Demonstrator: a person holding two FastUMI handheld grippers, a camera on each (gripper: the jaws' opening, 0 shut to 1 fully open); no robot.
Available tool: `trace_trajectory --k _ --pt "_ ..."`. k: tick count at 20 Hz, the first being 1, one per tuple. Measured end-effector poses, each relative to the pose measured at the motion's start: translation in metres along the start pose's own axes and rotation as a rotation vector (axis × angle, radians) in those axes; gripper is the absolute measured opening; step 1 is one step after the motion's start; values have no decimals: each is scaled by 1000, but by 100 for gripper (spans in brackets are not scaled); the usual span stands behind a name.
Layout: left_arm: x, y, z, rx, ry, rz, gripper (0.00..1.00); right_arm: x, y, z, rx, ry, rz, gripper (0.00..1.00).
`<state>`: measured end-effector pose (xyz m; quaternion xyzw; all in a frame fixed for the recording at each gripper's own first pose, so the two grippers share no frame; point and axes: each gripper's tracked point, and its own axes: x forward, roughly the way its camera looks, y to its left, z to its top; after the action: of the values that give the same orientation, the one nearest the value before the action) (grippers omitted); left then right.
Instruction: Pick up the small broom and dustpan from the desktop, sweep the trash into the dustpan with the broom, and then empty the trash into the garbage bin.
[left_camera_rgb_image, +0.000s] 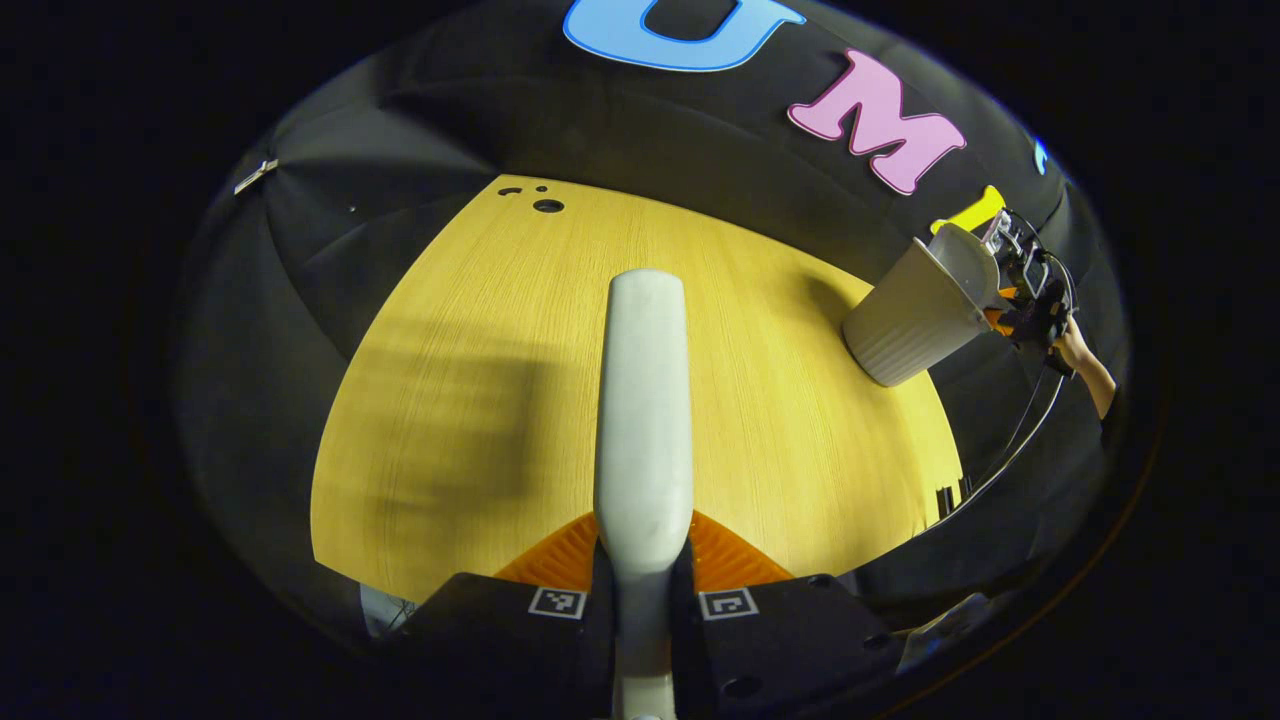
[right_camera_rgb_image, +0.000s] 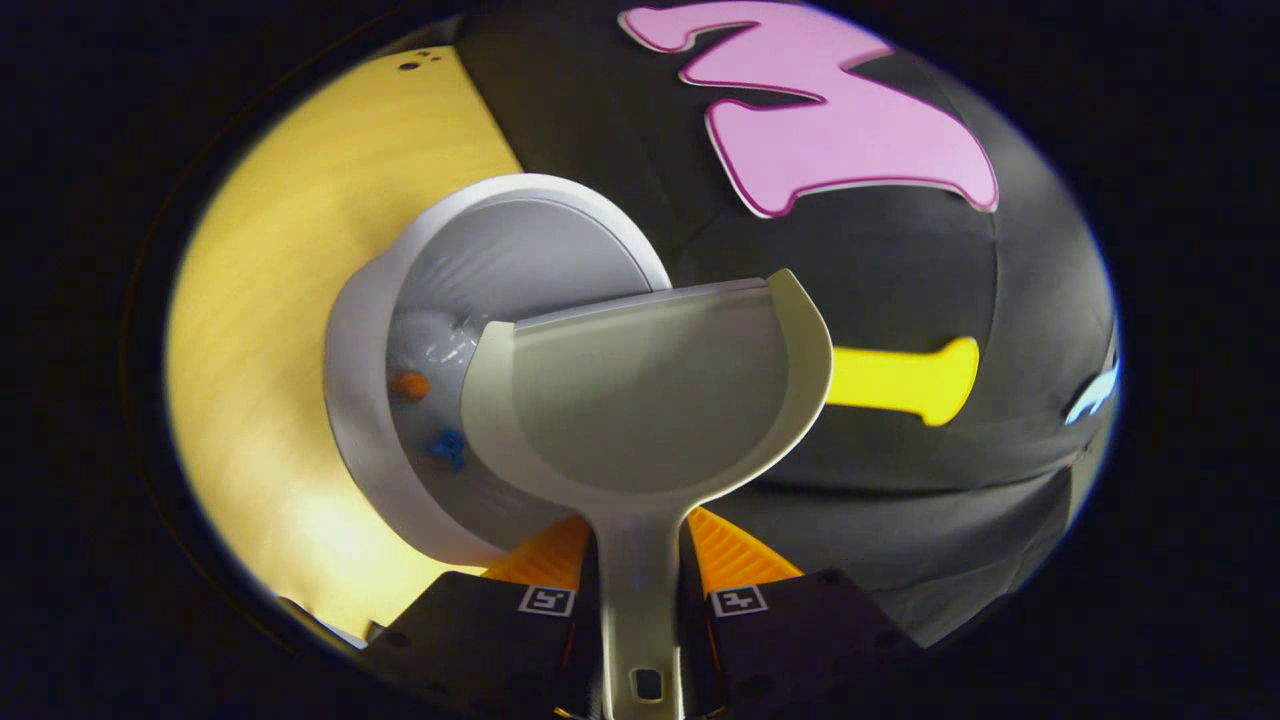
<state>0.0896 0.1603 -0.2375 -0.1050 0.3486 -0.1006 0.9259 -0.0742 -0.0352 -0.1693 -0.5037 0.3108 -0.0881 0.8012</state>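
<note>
Matt wood-grain desktop (left_camera_rgb_image: 480, 380), ribbed plastic garbage bin (left_camera_rgb_image: 910, 325), smooth matt plastic dustpan (right_camera_rgb_image: 650, 400).

Your left gripper view looks from above and down across the desktop (left_camera_rgb_image: 480, 400) toward its far edge, with the garbage bin (left_camera_rgb_image: 915, 320) at the right edge, well off. Your right gripper view hangs close over that same garbage bin (right_camera_rgb_image: 370, 400), facing into its mouth.
</note>
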Motion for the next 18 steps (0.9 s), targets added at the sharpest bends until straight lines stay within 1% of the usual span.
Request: trace_trajectory --k 1,2,3,4,5,6,7,9,10,11,12,16,18 --pt "-1 0 0 0 -5 3 25 -3 -1 1 80 7 22 36" --pt "-2 1 0 -2 -8 5 27 -3 0 4 161 11 44 32" --pt "-4 1 -1 -4 -7 9 27 -1 0 5 238 12 59 34" --pt "-7 1 -2 -6 -8 14 25 2 1 5 311 14 74 34" --pt "-10 1 0 -8 -18 18 27 2 2 4 382 22 90 34" --pt "-13 -1 0 -8 -25 15 28 3 4 2 451 27 112 34" --pt "-17 -2 1 -4 -32 16 27 3 5 1 523 30 132 32" --pt "-24 -2 5 7 -47 23 27 -5 7 3 653 27 165 32" --pt "-27 -3 5 10 -54 24 27 -6 7 2 706 19 180 34" --pt "-30 -4 6 9 -59 24 25 -7 6 2 752 9 196 34" --pt "-32 -7 7 7 -66 23 26 -5 5 5 798 2 213 34" --pt "-38 -10 10 21 -86 30 27 -12 -6 19 919 -62 268 34" --pt "-39 -15 10 22 -93 19 27 -23 -8 29 974 -105 321 34"
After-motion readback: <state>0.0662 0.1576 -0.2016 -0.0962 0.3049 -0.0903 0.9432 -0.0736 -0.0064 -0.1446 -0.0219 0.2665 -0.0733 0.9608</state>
